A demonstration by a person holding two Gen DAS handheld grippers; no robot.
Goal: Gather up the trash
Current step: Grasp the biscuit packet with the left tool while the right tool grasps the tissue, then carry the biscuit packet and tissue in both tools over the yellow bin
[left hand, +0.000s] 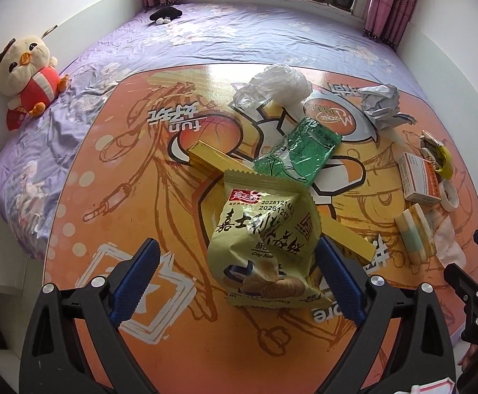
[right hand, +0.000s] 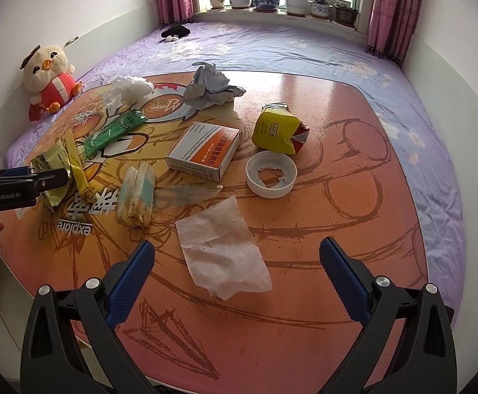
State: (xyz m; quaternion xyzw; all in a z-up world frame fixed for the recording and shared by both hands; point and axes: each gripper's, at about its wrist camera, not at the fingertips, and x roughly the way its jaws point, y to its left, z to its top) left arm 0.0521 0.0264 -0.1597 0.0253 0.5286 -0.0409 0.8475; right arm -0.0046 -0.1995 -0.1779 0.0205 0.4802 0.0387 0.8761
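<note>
Two grippers hang wide open over an orange table (right hand: pixel 304 312): the left gripper (left hand: pixel 239 279) straddles a yellow biscuit packet (left hand: pixel 265 246), the right gripper (right hand: pixel 237 275) frames a white tissue (right hand: pixel 222 249), with a plastic lid (right hand: pixel 271 174), medicine box (right hand: pixel 204 151) and crumpled paper (right hand: pixel 211 87) farther off.

Two fisheye wrist cameras look forward and down across an orange table (left hand: pixel 114 170) toward the window, the left close over a biscuit packet (left hand: pixel 265 246), both sharing the littered tabletop and bed (right hand: pixel 304 46).
</note>
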